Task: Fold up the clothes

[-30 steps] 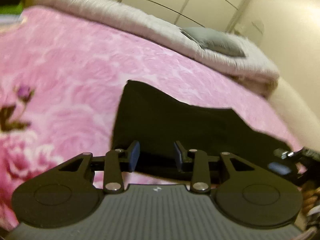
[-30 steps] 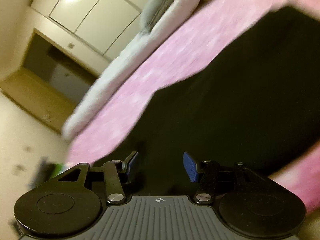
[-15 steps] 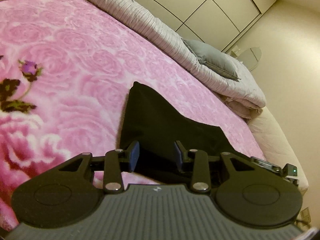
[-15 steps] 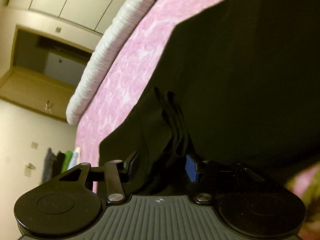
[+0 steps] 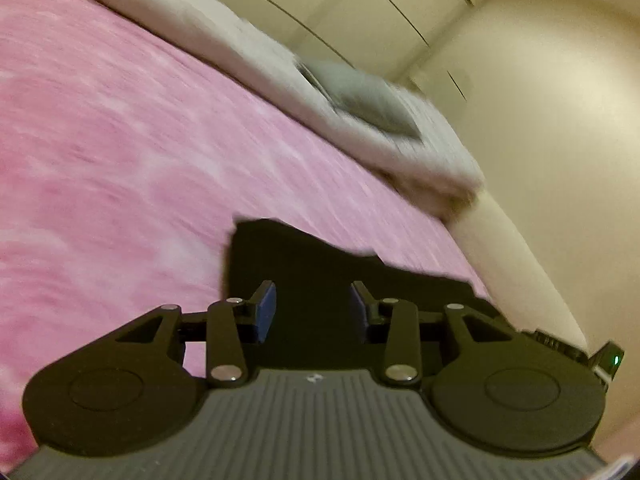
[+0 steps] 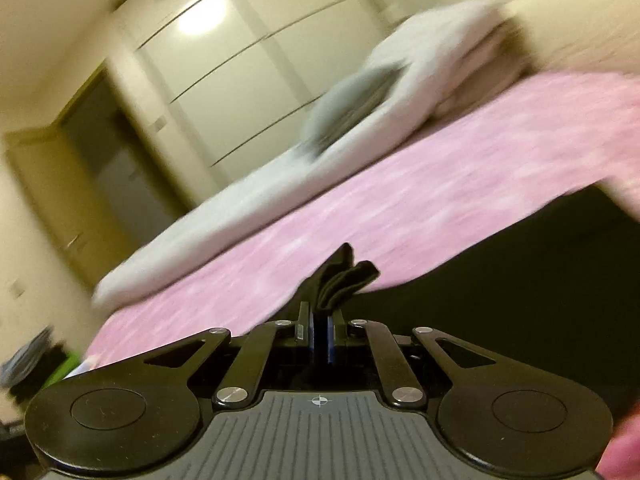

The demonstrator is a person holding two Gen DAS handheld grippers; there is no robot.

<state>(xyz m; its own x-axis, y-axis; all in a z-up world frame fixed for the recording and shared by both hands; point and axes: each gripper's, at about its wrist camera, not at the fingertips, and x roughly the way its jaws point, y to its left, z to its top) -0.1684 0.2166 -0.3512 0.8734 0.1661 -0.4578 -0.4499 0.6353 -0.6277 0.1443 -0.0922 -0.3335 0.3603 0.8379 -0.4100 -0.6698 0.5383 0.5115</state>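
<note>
The bed (image 5: 120, 120), under a pink blanket, fills most of both views and runs ahead of each gripper. At its far side lies a rolled pale quilt (image 5: 248, 52) with a grey pillow (image 5: 360, 100) on it, well beyond the fingers; both views are smeared by motion.

The black garment (image 5: 312, 280) lies on the blanket directly ahead of and below the left gripper (image 5: 312, 312), its far edge stepped and uneven. In the right view the same dark cloth (image 6: 520, 280) spreads ahead and to the right of the right gripper (image 6: 319, 334).

The right gripper is clenched on a bunched edge of the garment: several layers of black fabric stick up just past its blue pads (image 6: 331, 336), which are nearly together. The left gripper is released, its pads (image 5: 264, 312) wide apart with the cloth showing between and beyond them, and nothing pinched.

My reading is that a fold is under way, with one edge gathered by the right side and the left side poised over its own part of the cloth. How many folds the garment already carries cannot be told, since the black fabric hides its creases.

The next move probably calls for the left gripper to come down and close on the matching edge near its fingers, so both sides can carry the cloth over evenly without the bunched layers slipping free.
</note>
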